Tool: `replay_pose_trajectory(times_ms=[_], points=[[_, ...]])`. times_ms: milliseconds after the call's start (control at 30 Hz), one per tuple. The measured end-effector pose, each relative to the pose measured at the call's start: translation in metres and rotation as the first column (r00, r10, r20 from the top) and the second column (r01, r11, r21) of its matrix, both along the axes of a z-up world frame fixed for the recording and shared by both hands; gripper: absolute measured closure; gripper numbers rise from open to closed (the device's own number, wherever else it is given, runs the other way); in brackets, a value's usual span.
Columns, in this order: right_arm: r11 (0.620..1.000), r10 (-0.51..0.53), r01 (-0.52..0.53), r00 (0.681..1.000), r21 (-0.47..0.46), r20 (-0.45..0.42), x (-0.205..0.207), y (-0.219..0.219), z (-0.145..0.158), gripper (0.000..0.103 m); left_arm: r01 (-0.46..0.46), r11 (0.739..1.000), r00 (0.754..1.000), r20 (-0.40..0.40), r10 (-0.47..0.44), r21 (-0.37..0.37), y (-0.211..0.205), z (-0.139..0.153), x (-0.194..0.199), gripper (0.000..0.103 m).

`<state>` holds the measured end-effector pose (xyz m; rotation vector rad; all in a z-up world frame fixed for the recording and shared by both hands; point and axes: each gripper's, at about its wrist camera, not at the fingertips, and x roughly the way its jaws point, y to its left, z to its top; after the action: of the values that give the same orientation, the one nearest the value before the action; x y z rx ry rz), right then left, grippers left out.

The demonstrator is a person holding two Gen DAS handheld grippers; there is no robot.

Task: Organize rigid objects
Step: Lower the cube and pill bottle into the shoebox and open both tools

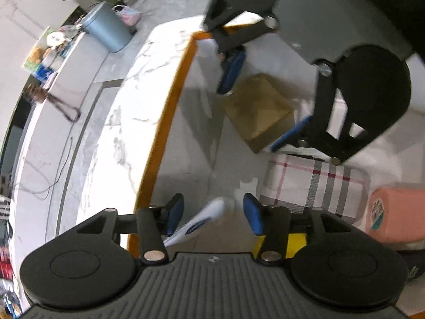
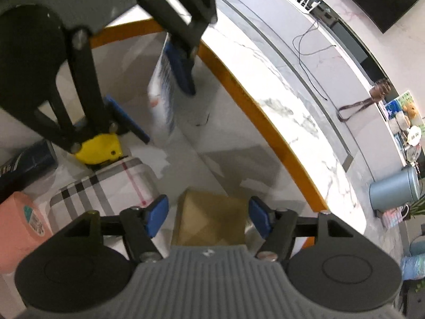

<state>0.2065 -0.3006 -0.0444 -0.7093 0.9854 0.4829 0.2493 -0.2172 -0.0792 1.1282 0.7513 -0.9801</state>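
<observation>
While steeply downward, both grippers (image 1: 213, 214) (image 2: 208, 216), jaws apart over table (image 1: 191, 133).

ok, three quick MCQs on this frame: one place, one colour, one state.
1. Where is the brown box?
A) between the pads of the right tongs
B) inside a drawer
C) on a chair

2. What colour is the tray rim?
A) green
B) orange
C) red

3. How do the left tongs stand to the white tube?
A) shut on it
B) open, tube far off
C) open, tube between the pads

Answers:
1 A, a blue pad sits on each side of the box.
2 B, the edge is plainly orange.
3 C, a gap shows on both sides of the tube.
</observation>
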Motion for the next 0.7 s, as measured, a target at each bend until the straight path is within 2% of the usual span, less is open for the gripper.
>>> replay_pose_trajectory(times_ms=[67,133,233,333,500,567,700], points=[[1.0,-0.001,0.001,1.0,-0.013,-0.013,-0.002,-0.001,-0.003,0.034,-0.004,1.0,1.0,-0.007,0.004,0.0,0.002,0.003,-0.004,0.043],[1.0,0.003,-0.004,1.0,-0.023,-0.031,0.002,0.002,-0.004,0.036,-0.021,0.999,1.0,0.008,0.02,0.029,0.002,0.002,-0.006,0.059],[0.999,0.007,-0.009,0.999,-0.039,-0.048,-0.001,0.004,-0.005,0.046,-0.054,0.996,0.999,0.006,0.054,0.066,0.003,-0.002,-0.009,0.074],[0.998,-0.012,0.01,0.999,-0.065,-0.045,-0.004,0.003,-0.006,0.047,-0.167,0.985,0.983,-0.068,0.171,0.051,0.01,0.002,-0.001,0.082],[0.998,-0.016,0.014,1.0,-0.059,-0.023,-0.004,0.004,-0.006,0.051,-0.336,0.942,0.932,-0.141,0.333,0.003,0.008,0.01,0.015,0.084],[0.999,-0.02,0.019,1.0,-0.044,-0.01,-0.005,0.002,-0.004,0.055,-0.342,0.939,0.929,-0.158,0.334,-0.03,0.003,0.012,0.014,0.082],[0.999,-0.034,0.034,0.999,-0.009,-0.02,0.0,-0.008,-0.003,0.057,-0.353,0.933,0.923,-0.19,0.335,-0.073,-0.007,0.011,0.012,0.069]])
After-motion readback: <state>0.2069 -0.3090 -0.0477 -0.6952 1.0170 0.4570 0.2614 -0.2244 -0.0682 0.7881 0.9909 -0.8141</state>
